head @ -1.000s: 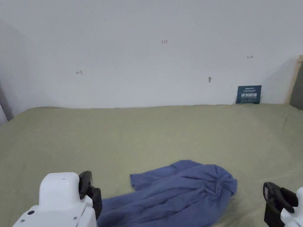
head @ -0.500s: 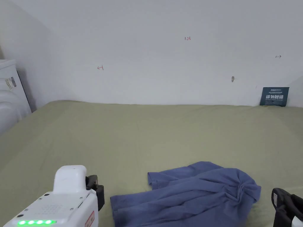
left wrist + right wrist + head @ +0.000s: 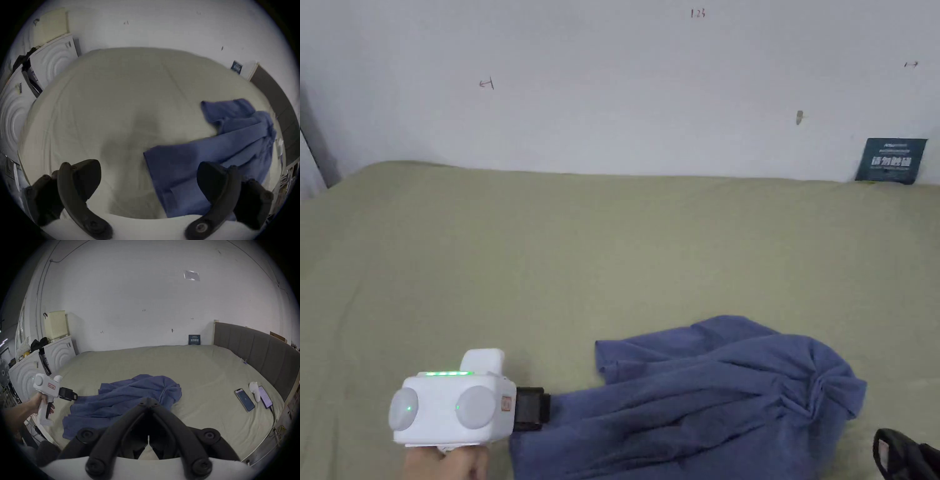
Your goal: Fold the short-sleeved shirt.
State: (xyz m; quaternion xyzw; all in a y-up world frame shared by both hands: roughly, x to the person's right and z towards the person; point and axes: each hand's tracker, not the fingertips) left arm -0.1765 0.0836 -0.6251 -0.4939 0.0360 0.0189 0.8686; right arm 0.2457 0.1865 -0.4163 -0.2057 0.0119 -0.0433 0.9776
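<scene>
The left gripper [image 3: 148,181] hangs over the bed [image 3: 562,250] beside the near left edge of the shirt [image 3: 712,400], jaws spread wide, gripping nothing; the crumpled blue shirt lies at the bed's near middle; the right gripper [image 3: 148,400] has its 2 jaws closed together, empty, above the shirt.

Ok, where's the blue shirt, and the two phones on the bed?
blue shirt [image 3: 700,400], head view, middle of the crumpled cloth.
near phone [image 3: 244,400], right gripper view, its screen.
far phone [image 3: 265,397], right gripper view, its screen, beside the white controller [image 3: 254,390].
</scene>
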